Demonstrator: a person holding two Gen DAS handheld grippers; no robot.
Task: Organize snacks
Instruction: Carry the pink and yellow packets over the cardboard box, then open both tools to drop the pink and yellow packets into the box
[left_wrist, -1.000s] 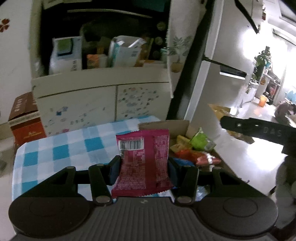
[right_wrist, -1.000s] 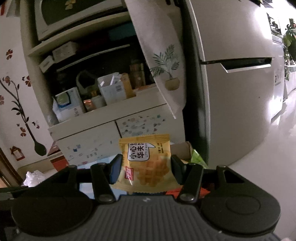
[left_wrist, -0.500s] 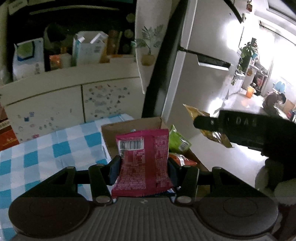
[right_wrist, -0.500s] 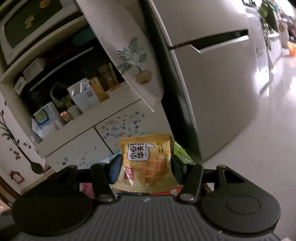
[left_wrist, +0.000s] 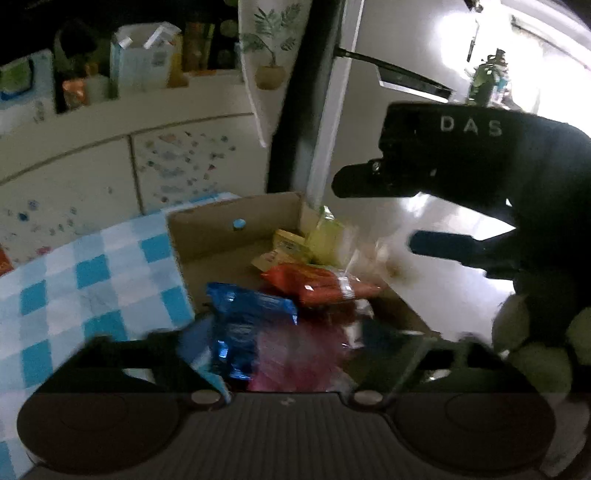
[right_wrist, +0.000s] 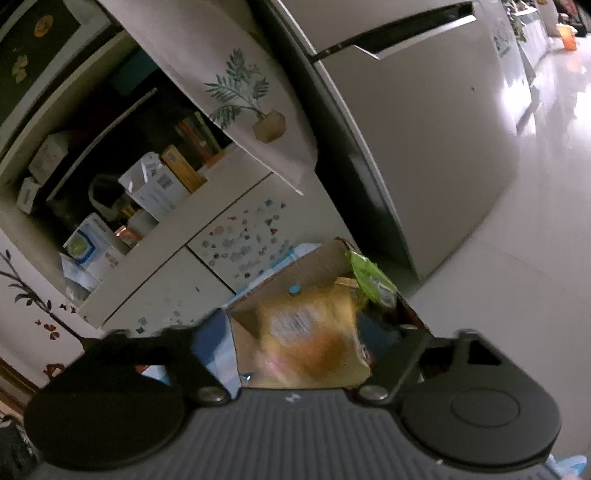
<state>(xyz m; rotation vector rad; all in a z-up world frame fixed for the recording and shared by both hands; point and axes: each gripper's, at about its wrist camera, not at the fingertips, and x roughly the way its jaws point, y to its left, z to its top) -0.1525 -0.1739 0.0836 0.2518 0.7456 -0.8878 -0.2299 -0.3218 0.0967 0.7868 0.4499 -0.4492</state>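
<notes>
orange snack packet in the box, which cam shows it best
The left wrist view. There the orange snack packet lies unobstructed in the cardboard box, behind a blue packet. In the right wrist view the blurred yellow waffle packet fills the middle of the box, so the orange one cannot be made out.

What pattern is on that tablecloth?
Blue-and-white checks on the tablecloth, clearest in the left wrist view.

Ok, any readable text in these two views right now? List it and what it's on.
"DAS": white letters on the body of the right gripper, in the left wrist view.
Print on the yellow packet: motion-blurred, unreadable.
Print on the blue packet and the orange packet: too blurred to read.
Labels on the shelf boxes: too small to read.
</notes>
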